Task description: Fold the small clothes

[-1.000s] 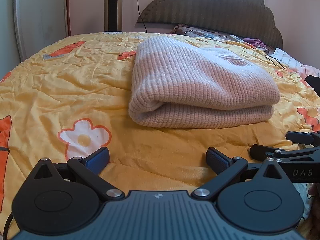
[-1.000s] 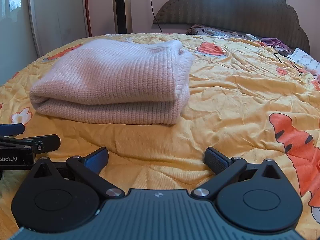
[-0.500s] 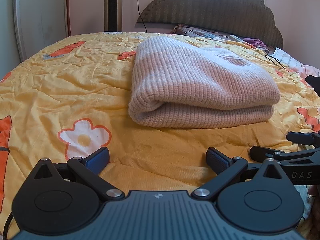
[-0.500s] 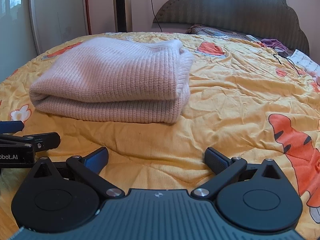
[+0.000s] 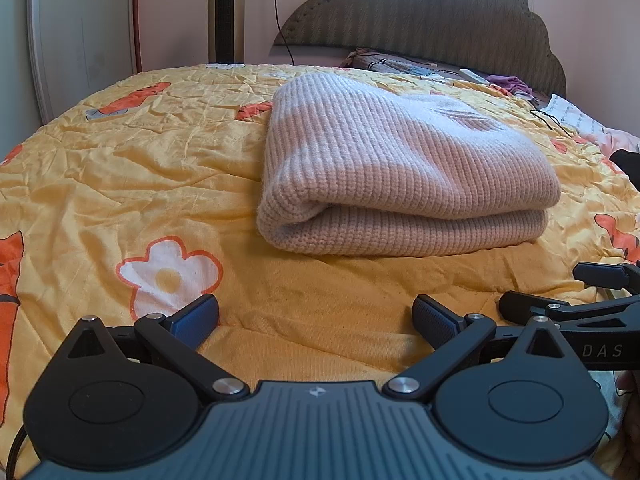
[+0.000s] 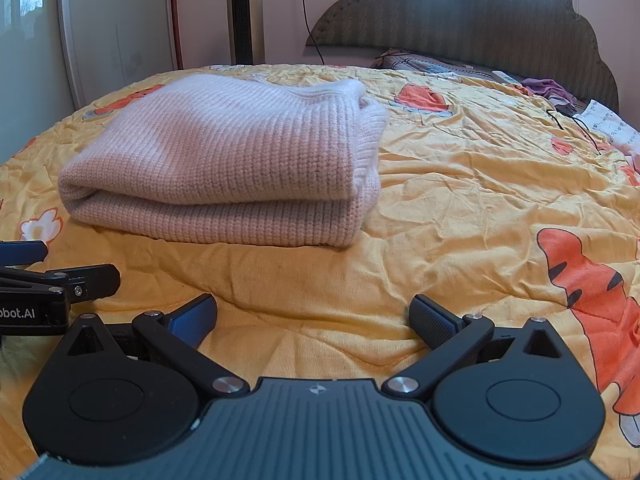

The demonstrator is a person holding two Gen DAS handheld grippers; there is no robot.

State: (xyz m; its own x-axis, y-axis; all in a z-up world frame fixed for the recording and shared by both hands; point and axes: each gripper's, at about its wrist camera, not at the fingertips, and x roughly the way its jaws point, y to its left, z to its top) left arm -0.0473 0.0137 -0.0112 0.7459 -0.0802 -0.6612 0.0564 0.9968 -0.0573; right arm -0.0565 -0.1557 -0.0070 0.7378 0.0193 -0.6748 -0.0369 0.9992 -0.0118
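Both claws rest low over the bed and hold nothing. On the left claw [image 5: 316, 316] the two fingers stand wide apart, with only the yellow bedcover [image 5: 120, 184] between them. On the right claw [image 6: 314, 316] the fingers are spread in the same way, also over bare cover. The two claws are side by side: from the left wrist view the right claw shows at the right edge, and from the right wrist view the left claw [image 6: 60, 276] shows at the left edge.

The pink knitted sweater [image 5: 400, 172] lies folded into a thick, tidy bundle on the bedcover, ahead of both claws and apart from them. It sits a little to the right of the left claw and a little to the left of the right claw. Its rounded fold faces the claws.

The bedcover is wrinkled and printed with a white flower [image 5: 168, 276] and orange tigers [image 6: 592, 288]. Behind the sweater stands a dark padded headboard [image 5: 440, 20]. Near it lie some small things, perhaps clothes and a cable, but they are too far to tell surely.
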